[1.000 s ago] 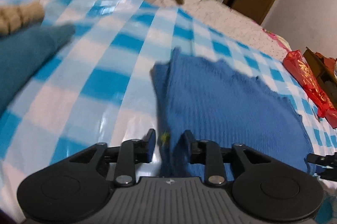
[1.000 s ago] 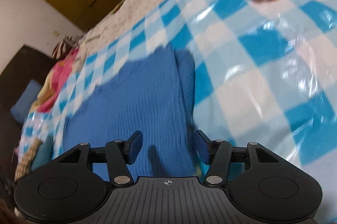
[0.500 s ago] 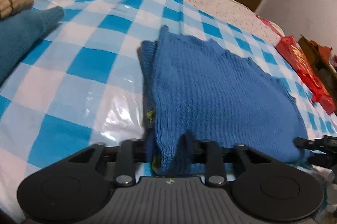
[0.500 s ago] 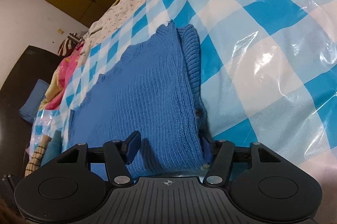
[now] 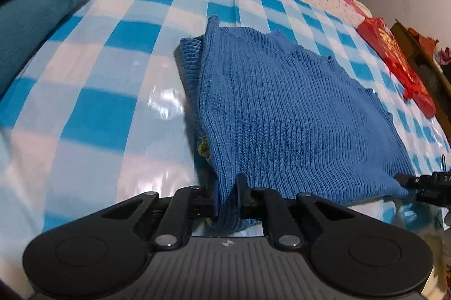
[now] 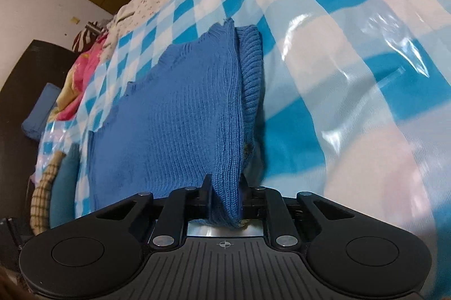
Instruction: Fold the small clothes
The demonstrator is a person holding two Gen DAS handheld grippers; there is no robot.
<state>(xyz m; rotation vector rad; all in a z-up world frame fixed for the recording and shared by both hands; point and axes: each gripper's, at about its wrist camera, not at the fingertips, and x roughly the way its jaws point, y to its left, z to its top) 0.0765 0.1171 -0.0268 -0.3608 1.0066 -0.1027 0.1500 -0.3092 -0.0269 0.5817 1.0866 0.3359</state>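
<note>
Left wrist: left gripper (image 5: 227,197) clamped tight on near-left corner of the sweater (image 5: 282,114) — rest lies flat on the checked sheet (image 5: 112,74); right gripper (image 5: 406,183) pinches the other corner. Right wrist: right gripper (image 6: 225,197) narrow, fingers pressed on sweater (image 6: 174,125) hem — knit bunched between them.

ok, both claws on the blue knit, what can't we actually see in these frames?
- Left wrist view: the left claw fingertips are buried in the blue sweater hem.
- Right wrist view: the right claw tips are likewise covered by the knit.
- Both views: the layer folded under the sweater is hidden; only a yellowish scrap peeks out.
- Left wrist view: the teal garment is cut by the frame edge.
</note>
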